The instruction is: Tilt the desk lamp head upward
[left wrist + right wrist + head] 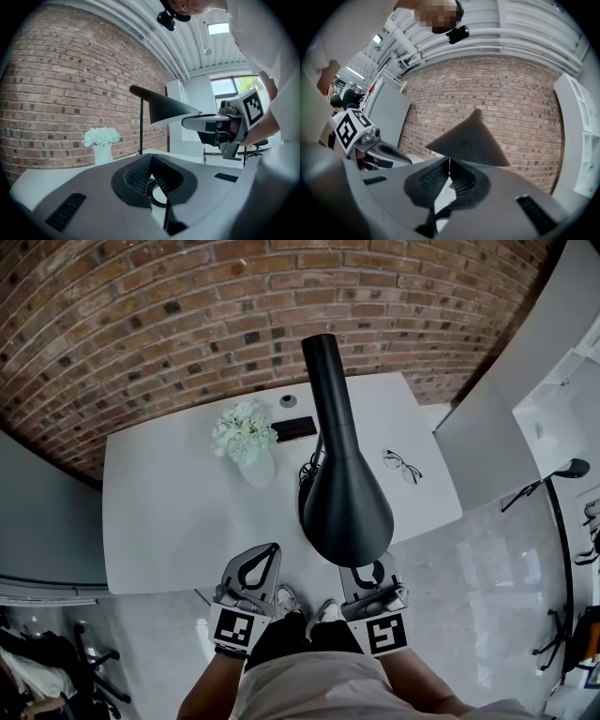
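Left gripper point(150, 165) and right gripper point(450, 160) jaws are closed, empty — the black conical lamp head point(345, 493) hangs just above the right one's tips.

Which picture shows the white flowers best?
The left gripper view shows them best. The white flowers stand side-on in their vase, with nothing in front of them. The head view looks down on them from above, so they look small. The right gripper view does not show them at all.

Lamp head point(347, 507) before me: smooth black, soft satin sheen. Table point(159, 521): matt white, smooth. Brick wall point(141, 315): rough. Floor point(469, 606): glossy, polished. My left gripper point(151, 158): matt grey plastic.
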`<state>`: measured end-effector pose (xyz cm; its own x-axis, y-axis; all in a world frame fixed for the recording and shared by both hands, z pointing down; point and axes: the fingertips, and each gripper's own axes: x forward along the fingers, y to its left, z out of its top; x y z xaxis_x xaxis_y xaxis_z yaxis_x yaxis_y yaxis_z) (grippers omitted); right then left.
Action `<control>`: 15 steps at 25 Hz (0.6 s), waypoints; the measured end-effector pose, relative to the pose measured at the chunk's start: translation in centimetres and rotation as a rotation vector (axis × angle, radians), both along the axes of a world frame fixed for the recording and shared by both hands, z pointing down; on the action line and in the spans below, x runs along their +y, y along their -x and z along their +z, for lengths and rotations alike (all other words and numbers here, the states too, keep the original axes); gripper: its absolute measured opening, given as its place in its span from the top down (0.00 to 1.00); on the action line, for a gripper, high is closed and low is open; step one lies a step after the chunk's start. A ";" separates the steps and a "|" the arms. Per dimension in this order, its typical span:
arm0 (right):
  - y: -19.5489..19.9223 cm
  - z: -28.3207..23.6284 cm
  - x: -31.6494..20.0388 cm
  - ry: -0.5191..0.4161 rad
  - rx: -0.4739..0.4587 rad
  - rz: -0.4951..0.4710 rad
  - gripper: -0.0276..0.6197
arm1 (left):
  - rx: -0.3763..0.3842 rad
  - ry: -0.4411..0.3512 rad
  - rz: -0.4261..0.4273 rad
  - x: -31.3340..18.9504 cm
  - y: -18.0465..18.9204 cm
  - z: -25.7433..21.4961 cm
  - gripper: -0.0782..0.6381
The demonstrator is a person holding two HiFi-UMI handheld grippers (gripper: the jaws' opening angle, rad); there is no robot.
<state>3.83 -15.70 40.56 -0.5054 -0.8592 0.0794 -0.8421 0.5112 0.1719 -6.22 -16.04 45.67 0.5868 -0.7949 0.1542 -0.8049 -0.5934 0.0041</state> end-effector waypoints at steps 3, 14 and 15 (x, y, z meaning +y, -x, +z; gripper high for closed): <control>0.1 0.0 0.3 0.012 -0.005 -0.005 0.93 | -0.005 -0.007 -0.001 -0.1 0.1 -0.1 0.88; -0.2 -3.5 1.8 -0.029 -0.035 -0.043 0.93 | -0.001 -0.016 0.005 0.4 -1.1 -1.2 0.88; -0.2 -3.8 2.0 -0.036 -0.039 -0.045 0.93 | 0.000 -0.016 0.006 0.5 -1.2 -1.3 0.88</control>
<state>4.04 -13.73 36.75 -0.5460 -0.8373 0.0279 -0.8247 0.5430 0.1582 -5.06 -15.54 44.38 0.5912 -0.7940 0.1418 -0.8016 -0.5978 -0.0053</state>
